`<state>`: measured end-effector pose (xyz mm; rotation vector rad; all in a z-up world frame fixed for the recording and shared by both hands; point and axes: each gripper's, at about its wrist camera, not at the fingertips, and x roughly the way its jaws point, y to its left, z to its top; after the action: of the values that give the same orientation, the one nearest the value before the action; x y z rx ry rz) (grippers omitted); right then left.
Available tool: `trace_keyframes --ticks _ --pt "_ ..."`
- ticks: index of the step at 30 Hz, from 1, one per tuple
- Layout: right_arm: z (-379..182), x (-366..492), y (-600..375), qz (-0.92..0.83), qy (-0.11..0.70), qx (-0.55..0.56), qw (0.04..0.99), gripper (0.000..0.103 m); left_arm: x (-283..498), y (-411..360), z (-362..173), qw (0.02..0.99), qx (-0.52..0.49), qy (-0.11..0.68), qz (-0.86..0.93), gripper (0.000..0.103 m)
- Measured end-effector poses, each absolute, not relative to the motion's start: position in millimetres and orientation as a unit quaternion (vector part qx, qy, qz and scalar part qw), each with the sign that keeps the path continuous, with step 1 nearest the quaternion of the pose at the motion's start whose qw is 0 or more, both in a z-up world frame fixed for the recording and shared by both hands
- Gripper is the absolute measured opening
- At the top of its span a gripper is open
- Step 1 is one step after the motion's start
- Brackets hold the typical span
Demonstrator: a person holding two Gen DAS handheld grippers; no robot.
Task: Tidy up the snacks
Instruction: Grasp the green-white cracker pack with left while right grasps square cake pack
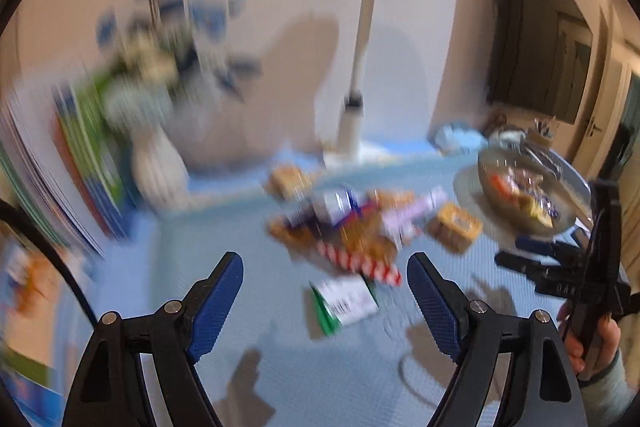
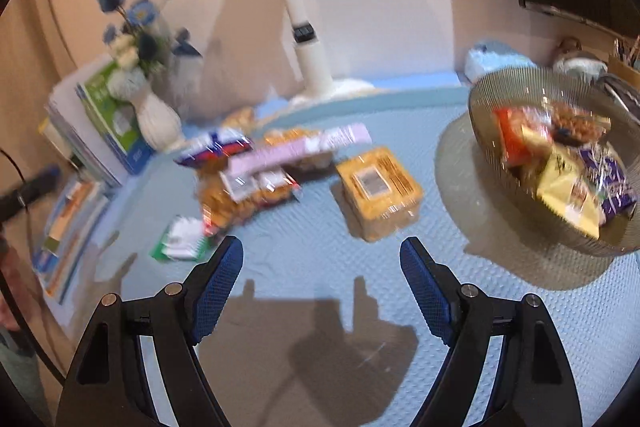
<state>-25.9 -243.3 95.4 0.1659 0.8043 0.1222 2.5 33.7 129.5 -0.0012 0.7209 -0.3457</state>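
Note:
A heap of snack packets (image 1: 352,223) lies mid-table on the blue mat (image 1: 280,367); the left wrist view is blurred. A green-and-white packet (image 1: 346,301) lies nearest my left gripper (image 1: 325,261), which hovers open and holds nothing. A ribbed glass bowl (image 2: 480,115) at the right holds several packets. Between the heap (image 2: 256,179) and the bowl sits a yellow cracker pack (image 2: 378,187). A pink bar (image 2: 296,149) tops the heap. My right gripper (image 2: 321,245) stands open over bare mat, in front of the cracker pack, with nothing between its fingers.
A white desk lamp (image 2: 312,67) stands at the back wall. At the left are a white vase with blue flowers (image 2: 156,119) and stacked books (image 2: 100,115). A dark screen (image 1: 532,39) hangs at the right. A hand (image 1: 596,343) holds the other gripper's handle.

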Motion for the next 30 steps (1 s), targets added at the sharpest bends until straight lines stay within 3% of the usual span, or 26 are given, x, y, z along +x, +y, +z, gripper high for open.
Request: trace_keyframes --ticks 4,10,20,30 --pt "77 -17 -262 0.047 0.417 0.096 0.903 0.082 25 19 63 0.9 -0.007 0.401 -0.172 0.082" --pt "58 19 -284 0.028 0.457 0.143 0.878 0.082 62 11 34 0.883 -0.032 0.426 -0.194 0.082" --pt "47 53 -267 -0.001 0.451 0.098 0.887 0.082 77 -5 17 0.854 -0.032 0.454 -0.252 0.082" --pt "46 44 -253 0.049 0.458 0.067 0.885 0.082 34 -30 29 0.83 0.07 0.456 -0.314 0.082"
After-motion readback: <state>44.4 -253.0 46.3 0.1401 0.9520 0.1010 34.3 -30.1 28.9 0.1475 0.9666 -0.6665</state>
